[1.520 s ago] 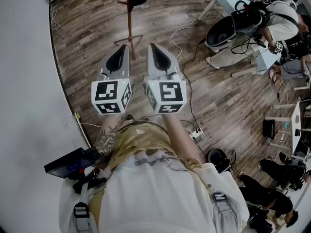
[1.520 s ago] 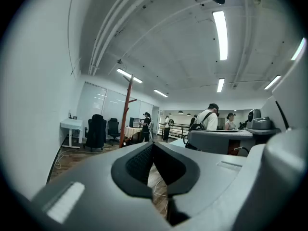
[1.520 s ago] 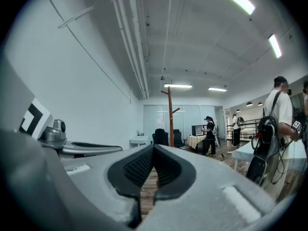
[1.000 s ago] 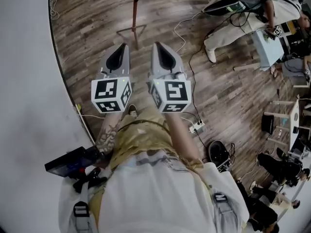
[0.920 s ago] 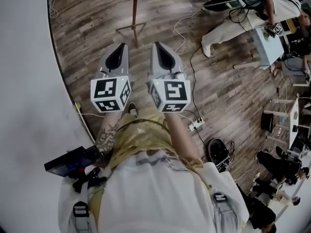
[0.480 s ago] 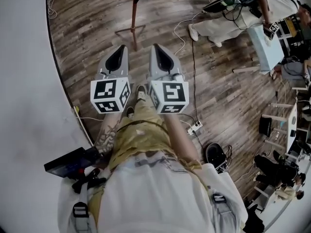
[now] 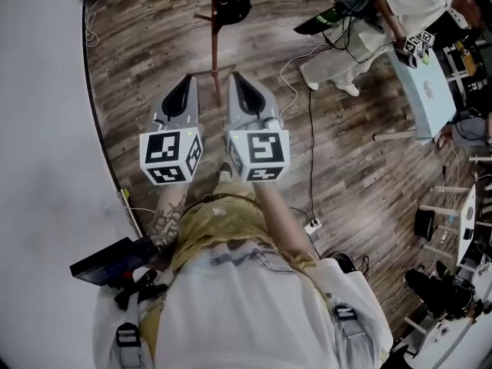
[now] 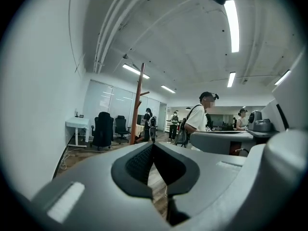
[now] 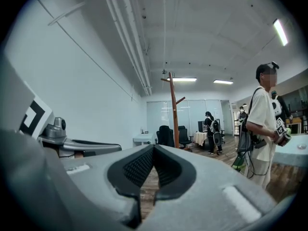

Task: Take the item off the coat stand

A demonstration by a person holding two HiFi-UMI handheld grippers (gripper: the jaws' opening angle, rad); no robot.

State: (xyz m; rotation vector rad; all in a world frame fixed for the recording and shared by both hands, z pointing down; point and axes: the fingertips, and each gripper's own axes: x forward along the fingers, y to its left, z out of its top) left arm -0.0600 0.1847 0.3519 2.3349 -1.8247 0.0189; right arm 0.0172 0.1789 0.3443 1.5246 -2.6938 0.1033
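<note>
The coat stand is a reddish-brown wooden pole with short pegs, standing on the wood floor straight ahead. A black item hangs at its top right. My left gripper and right gripper are held side by side at waist height, pointing at the stand and well short of it. Both are shut with nothing between the jaws. The stand rises behind the closed left gripper in the left gripper view. It also shows as a tall pole beyond the closed right gripper in the right gripper view.
A white wall runs along the left. A person in white stands by a pale table at the right. Cables and a power strip lie on the floor. Office chairs and a small desk stand beyond the stand.
The coat stand has come lower in the head view and nearer to the gripper tips. Both grippers stayed shut, side by side. The person at the right has shifted position.
</note>
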